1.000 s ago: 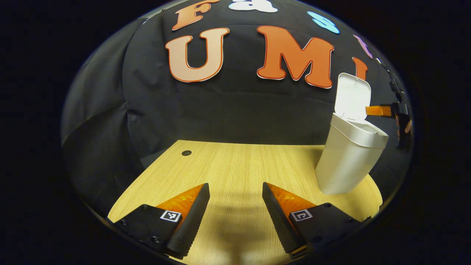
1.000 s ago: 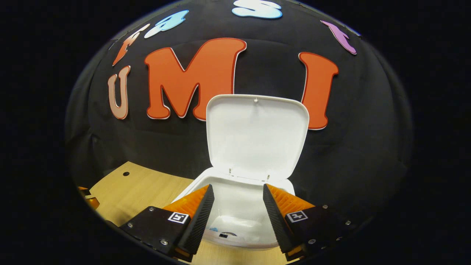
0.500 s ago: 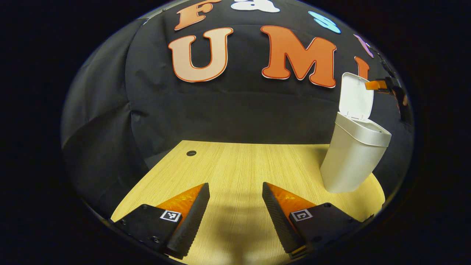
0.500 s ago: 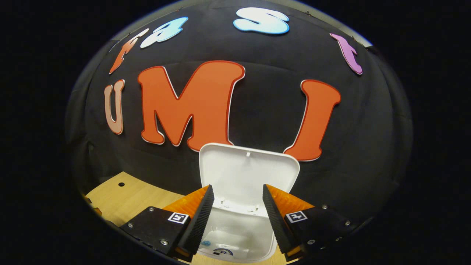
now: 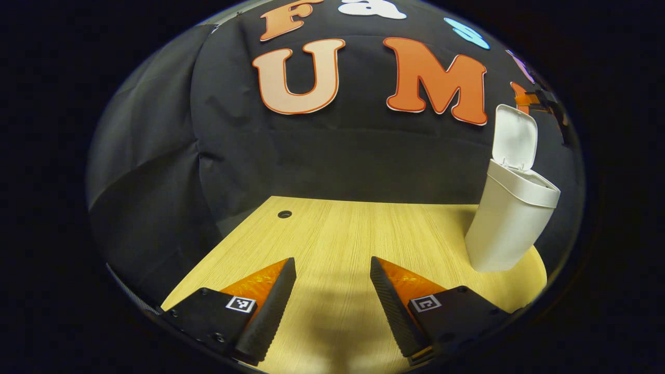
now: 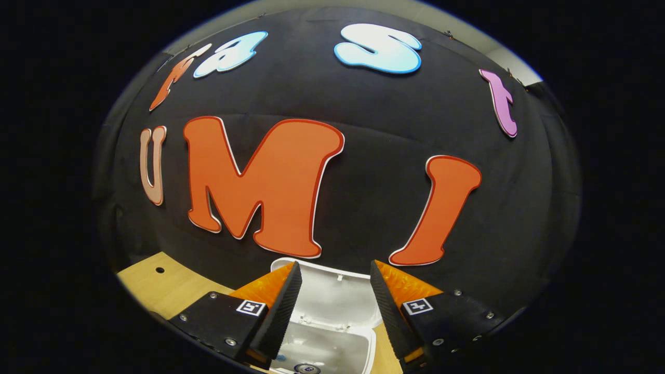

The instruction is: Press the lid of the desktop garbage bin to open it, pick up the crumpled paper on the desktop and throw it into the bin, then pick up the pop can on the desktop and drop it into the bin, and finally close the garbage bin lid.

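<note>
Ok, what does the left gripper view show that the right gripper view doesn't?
Left gripper view: the bin from outside, its whole side standing on the table, with the right gripper far off above the raised lid, and the open left gripper up close. Right gripper view: a look from just above, between its own open jaws, down into the bin's inside. Shared: the bin with its lid up, the wooden table and its small hole.

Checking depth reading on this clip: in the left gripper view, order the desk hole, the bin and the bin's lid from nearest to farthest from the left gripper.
1. Bin: on the desk, ahead and to the right of the left gripper.
2. Lid: raised open above the bin's back edge, slightly farther.
3. Desk hole: ahead and a little left, near the desk's far edge.
</note>
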Demonstrator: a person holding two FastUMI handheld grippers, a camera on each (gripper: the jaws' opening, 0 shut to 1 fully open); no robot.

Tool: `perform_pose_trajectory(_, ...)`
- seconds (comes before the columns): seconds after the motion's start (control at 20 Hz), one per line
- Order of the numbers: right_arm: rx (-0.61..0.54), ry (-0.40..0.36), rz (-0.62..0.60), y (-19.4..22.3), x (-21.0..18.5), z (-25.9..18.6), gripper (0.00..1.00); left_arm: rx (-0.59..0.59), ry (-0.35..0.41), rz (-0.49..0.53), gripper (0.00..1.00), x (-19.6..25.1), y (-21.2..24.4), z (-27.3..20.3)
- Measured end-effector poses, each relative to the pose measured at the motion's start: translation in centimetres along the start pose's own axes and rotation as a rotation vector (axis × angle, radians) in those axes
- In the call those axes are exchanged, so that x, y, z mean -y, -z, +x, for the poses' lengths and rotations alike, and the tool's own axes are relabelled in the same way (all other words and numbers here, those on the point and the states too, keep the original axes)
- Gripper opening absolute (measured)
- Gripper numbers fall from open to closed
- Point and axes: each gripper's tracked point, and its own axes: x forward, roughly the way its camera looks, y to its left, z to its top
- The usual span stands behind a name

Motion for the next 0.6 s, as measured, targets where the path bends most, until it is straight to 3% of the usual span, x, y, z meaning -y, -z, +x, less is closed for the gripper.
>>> perform_pose_trajectory(0.6, -0.050, 0.016, 0.028, 0.5, 1.7, 5.7, 0.79, -0.010, -0.073, -0.010, 0.93, -2.8, 0.7, -0.2)
